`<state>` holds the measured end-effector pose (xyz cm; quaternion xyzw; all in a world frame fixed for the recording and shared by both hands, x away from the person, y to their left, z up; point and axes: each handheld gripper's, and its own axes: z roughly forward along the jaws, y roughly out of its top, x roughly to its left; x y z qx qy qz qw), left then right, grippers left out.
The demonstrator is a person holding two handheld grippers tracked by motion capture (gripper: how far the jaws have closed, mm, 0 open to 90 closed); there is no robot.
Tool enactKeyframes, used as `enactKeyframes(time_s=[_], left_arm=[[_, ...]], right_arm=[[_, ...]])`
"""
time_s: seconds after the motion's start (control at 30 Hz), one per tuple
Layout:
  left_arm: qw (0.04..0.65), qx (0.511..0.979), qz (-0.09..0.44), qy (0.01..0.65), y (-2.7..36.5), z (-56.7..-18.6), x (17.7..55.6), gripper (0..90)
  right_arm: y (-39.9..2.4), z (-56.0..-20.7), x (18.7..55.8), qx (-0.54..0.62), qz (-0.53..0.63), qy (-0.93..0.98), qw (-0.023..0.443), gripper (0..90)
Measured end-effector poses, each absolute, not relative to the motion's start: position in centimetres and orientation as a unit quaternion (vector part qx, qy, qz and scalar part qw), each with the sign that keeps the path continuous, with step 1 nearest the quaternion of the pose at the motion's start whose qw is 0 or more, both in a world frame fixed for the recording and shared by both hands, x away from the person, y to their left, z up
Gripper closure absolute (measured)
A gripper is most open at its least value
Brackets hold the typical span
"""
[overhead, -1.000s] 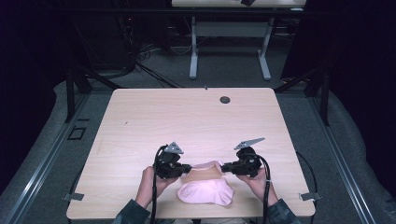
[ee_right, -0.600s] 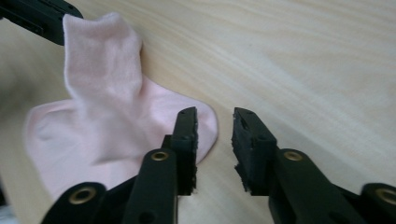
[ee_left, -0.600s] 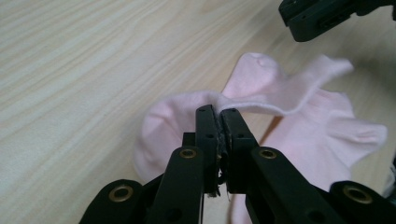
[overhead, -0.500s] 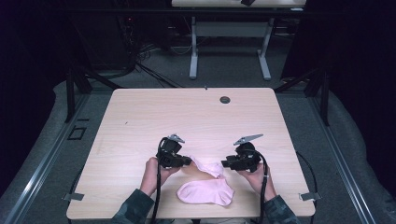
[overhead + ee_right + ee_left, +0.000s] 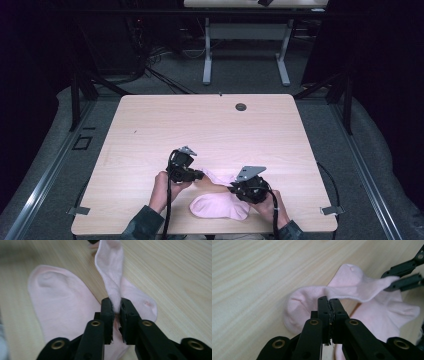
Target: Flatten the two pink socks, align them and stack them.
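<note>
Two pale pink socks lie near the front edge of the wooden table (image 5: 200, 125). One sock (image 5: 220, 206) lies flat. The other sock (image 5: 216, 176) is stretched between my grippers just above it. My left gripper (image 5: 201, 175) is shut on one end of that sock (image 5: 352, 291), its tips (image 5: 328, 300) pinching the fabric. My right gripper (image 5: 233, 188) has just been closing, with the sock's other end (image 5: 110, 265) between its jaws, and its tips (image 5: 114, 303) now pinch it. The flat sock (image 5: 60, 302) lies beneath.
A small round dark grommet (image 5: 241, 106) sits in the table near its far edge. Behind the table stands the white frame of another desk (image 5: 245, 50), with cables on the floor. A person's hands hold both grippers at the front edge.
The upper sock has been pulled off the lower one and now hangs stretched between the grippers. My right gripper has moved left and toward the person. The left has barely moved.
</note>
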<state>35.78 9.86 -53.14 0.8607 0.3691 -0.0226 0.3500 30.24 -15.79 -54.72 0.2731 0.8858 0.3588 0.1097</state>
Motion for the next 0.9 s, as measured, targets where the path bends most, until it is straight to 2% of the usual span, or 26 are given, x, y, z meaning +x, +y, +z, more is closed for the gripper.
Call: enactKeyframes(time_s=[0.1, 0.13, 0.17, 0.2, 0.23, 0.3, 0.33, 0.37, 0.5, 0.53, 0.73, 0.9], left_arm=[[0.355, 0.865, -0.044, 0.351, 10.4, -52.3, 34.4, 88.8], [0.361, 0.863, -0.053, 0.349, 10.5, -51.9, 34.1, 88.7], [0.364, 0.862, -0.054, 0.348, 10.6, -51.6, 34.1, 88.0], [0.364, 0.863, -0.046, 0.346, 10.6, -51.3, 34.3, 88.0], [0.356, 0.864, -0.026, 0.355, 10.4, -51.1, 34.8, 83.3], [0.354, 0.86, -0.014, 0.367, 10.2, -51.5, 36.1, 78.4], [0.347, 0.86, -0.008, 0.373, 10.1, -51.8, 36.4, 72.1], [0.339, 0.862, 0.003, 0.378, 9.9, -52.1, 36.8, 66.3], [0.333, 0.856, 0.01, 0.395, 10.0, -53.4, 37.2, 61.3], [0.331, 0.856, 0.008, 0.398, 10.1, -53.6, 37.3, 57.8], [0.324, 0.845, 0.003, 0.426, 10.8, -54.3, 37.5, 50.8], [0.308, 0.843, -0.008, 0.441, 10.7, -55.0, 37.3, 48.8]], right_arm=[[-17.0, -53.0, 29.6, 0.286, 0.388, 0.872, 0.08, 83.6], [-18.4, -51.2, 30.1, 0.316, 0.413, 0.853, 0.041, 83.4], [-18.8, -50.9, 30.6, 0.329, 0.416, 0.847, 0.029, 83.0], [-18.8, -50.9, 30.6, 0.329, 0.416, 0.847, 0.029, 83.0], [-19.2, -50.6, 31.6, 0.344, 0.416, 0.841, 0.02, 82.3], [-19.2, -51.3, 34.5, 0.379, 0.378, 0.844, 0.02, 72.9], [-19.1, -52.0, 36.0, 0.39, 0.363, 0.846, 0.015, 67.3], [-18.7, -53.0, 37.2, 0.405, 0.339, 0.849, 0.035, 61.6], [-18.6, -53.9, 37.9, 0.411, 0.333, 0.848, 0.042, 56.0], [-18.7, -54.0, 37.9, 0.414, 0.329, 0.847, 0.053, 56.0], [-19.0, -53.6, 38.2, 0.41, 0.328, 0.847, 0.087, 50.9], [-18.5, -54.4, 39.8, 0.404, 0.316, 0.851, 0.113, 51.0]])
